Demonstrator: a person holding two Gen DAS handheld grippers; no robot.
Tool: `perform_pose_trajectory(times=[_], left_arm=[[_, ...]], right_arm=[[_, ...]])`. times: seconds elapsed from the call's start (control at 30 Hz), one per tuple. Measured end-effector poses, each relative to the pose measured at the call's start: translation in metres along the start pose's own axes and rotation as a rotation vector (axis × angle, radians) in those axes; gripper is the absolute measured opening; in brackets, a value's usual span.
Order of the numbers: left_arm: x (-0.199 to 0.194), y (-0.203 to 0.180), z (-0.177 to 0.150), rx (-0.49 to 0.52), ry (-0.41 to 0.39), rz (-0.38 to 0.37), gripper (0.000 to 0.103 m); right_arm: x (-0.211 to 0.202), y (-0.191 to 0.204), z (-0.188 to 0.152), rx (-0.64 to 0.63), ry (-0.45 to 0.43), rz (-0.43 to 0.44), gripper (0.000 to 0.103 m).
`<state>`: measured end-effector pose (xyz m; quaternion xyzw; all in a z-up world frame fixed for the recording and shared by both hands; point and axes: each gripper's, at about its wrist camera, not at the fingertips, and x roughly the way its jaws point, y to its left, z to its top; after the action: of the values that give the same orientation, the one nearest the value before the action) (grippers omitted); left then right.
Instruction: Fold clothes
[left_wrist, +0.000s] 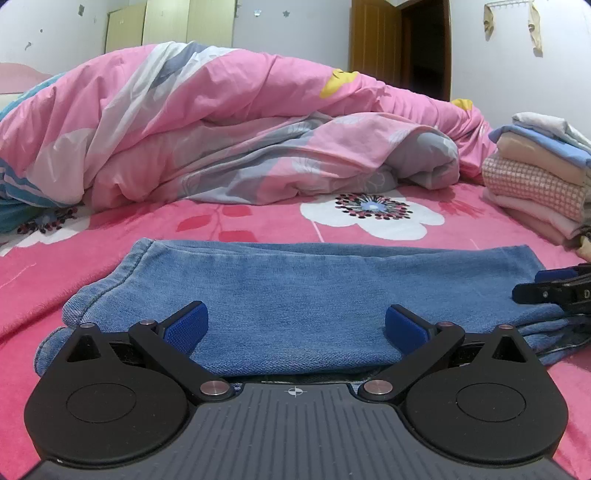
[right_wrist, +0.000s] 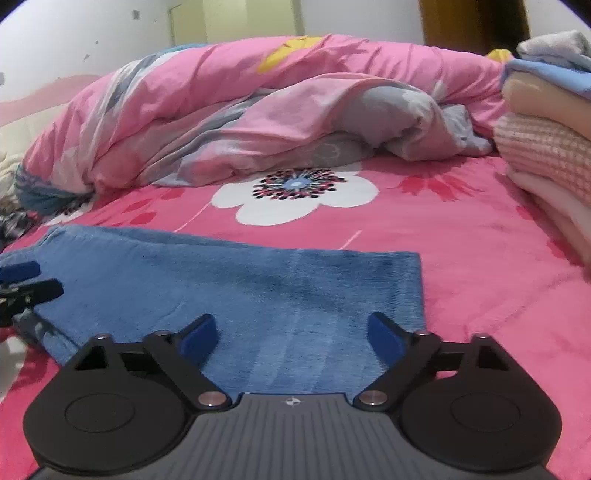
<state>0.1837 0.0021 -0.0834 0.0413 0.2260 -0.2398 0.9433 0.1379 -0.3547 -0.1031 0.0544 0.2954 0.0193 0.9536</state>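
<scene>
Covering the bed, a pink floral sheet (left_wrist: 258, 229) (both grippers' fingers spread) bears folded jeans (left_wrist: 295, 288).

This was a bedroom in a home. A bed (left_wrist: 258, 221) covered with a pink flowered sheet filled the view, and a rumpled pink duvet (left_wrist: 207, 122) lay heaped across its far side. A stack of folded clothes (left_wrist: 539, 177) sat on the bed's right side. Behind stood pale wardrobe doors (left_wrist: 166, 26), a wooden door (left_wrist: 376, 40) open on a dark passage, and white walls with wall hooks (left_wrist: 513, 5).
</scene>
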Motion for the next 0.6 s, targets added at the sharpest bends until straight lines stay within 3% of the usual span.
perform_pose_trajectory(times=[0.2,0.6], left_arm=[[-0.0002,-0.0002,-0.0007,0.001,-0.002,0.002,0.103],[-0.0011,-0.0022,-0.0005,0.008,0.000,0.012,0.103]], right_arm=[[0.0002,0.0047,-0.0007,-0.018,0.007,0.004,0.103],[-0.0007,0.0030,-0.0026,0.000,-0.005,0.020,0.103]])
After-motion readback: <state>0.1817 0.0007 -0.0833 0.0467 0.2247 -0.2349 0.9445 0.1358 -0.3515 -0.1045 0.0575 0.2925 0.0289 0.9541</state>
